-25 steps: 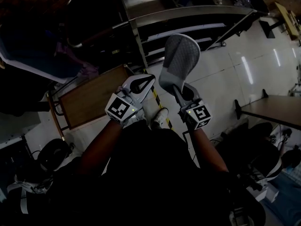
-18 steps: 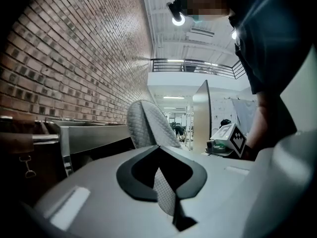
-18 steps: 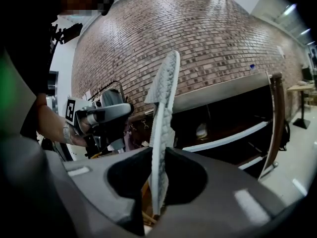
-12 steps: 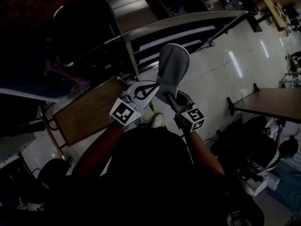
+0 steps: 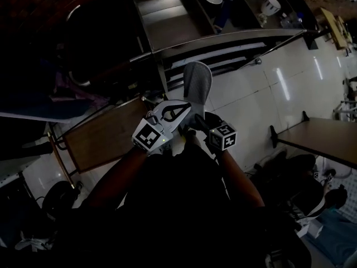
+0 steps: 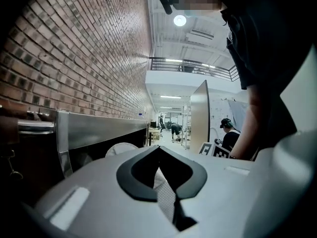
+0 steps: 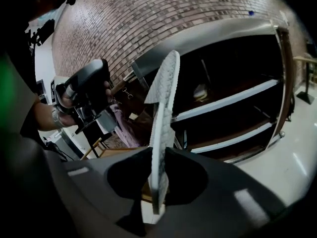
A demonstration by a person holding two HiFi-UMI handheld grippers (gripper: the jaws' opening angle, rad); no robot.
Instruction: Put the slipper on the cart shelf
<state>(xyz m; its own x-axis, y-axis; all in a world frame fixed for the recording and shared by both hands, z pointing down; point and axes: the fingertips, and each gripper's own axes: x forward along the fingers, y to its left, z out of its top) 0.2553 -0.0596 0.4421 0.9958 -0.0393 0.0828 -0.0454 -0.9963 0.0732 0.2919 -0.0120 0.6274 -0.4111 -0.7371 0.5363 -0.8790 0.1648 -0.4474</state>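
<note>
Compared with a second ago, the head view has the slipper (image 5: 198, 85) lower and seen narrower. Then it stood tall with its broad dotted face to the camera. Now it leans forward from the right gripper (image 5: 194, 120), toe ahead of the jaws toward the cart (image 5: 223, 38). The left gripper (image 5: 177, 111) has closed in and now sits just beside the right gripper's jaws, at the slipper's heel end; earlier there was a clear gap between them. In the right gripper view the right gripper (image 7: 158, 180) holds the slipper (image 7: 163, 108) edge-on, its jaws set narrow and pressing on the heel end from both sides. The slipper is pale grey-white, thin, with a fine dotted texture, and rises from the jaws with a slight curve at the toe. The cart's pale shelves (image 7: 228, 100) lie ahead, beyond the toe, not touching it. In the left gripper view the left gripper (image 6: 158, 150) has its jaw tips meeting, with nothing gripped at the tips.
</note>
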